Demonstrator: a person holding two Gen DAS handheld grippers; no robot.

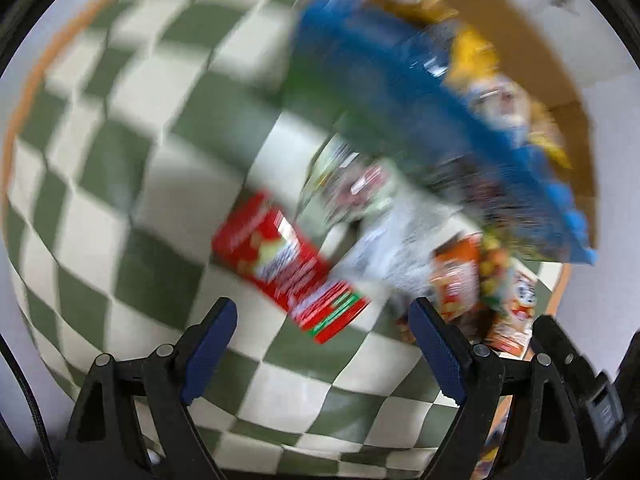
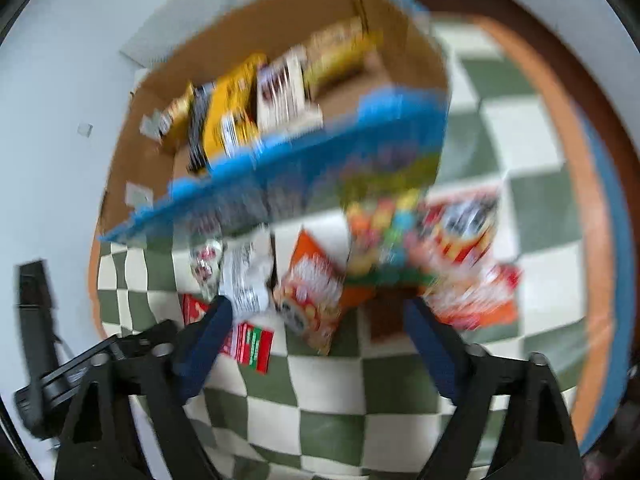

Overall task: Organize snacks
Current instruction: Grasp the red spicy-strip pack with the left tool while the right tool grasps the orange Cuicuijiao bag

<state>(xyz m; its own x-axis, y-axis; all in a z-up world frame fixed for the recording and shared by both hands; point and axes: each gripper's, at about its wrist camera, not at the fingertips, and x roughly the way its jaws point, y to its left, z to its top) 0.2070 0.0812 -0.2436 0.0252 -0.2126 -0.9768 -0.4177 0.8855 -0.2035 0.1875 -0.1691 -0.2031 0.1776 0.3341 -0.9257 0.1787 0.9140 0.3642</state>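
**Ana:** Where are we now? Everything looks smeary.

**Ben:** Both views are blurred, so we go by colour; our left gripper (image 1: 324, 332) has its blue pads spread wide with nothing between them; our right gripper (image 2: 318, 332) is spread wide too, and it holds nothing.

**Ana:** And the snacks?

**Ben:** A pile of loose packets lies on the green and white checked cloth (image 1: 120, 184), just in front of the brown cardboard box with the blue front wall (image 2: 304, 160); some yellow and white packs (image 2: 256, 104) already stand inside that box, along its back wall.

**Ana:** Which one do we take first?

**Ben:** We think the flat red snack box (image 1: 288, 272) is best for the left gripper; it lies alone on the cloth, a bit apart from the pile, just ahead of the pads; the orange crinkly bag (image 2: 310, 300) sits just ahead of the right gripper, near the middle of the pile.

**Ana:** How do we do it well?

**Ben:** We slow down first, so we can see; then we turn the left gripper so the pads face the two long sides of the red box; we come down low, close gently, and lift straight up.

**Ana:** And the bag?

**Ben:** It looks soft and puffy, so we guess it may slip; we pinch near its top edge, not the fat middle; we keep clear of the colourful candy packet (image 2: 380, 236) touching its side, so that we do not drag it along.
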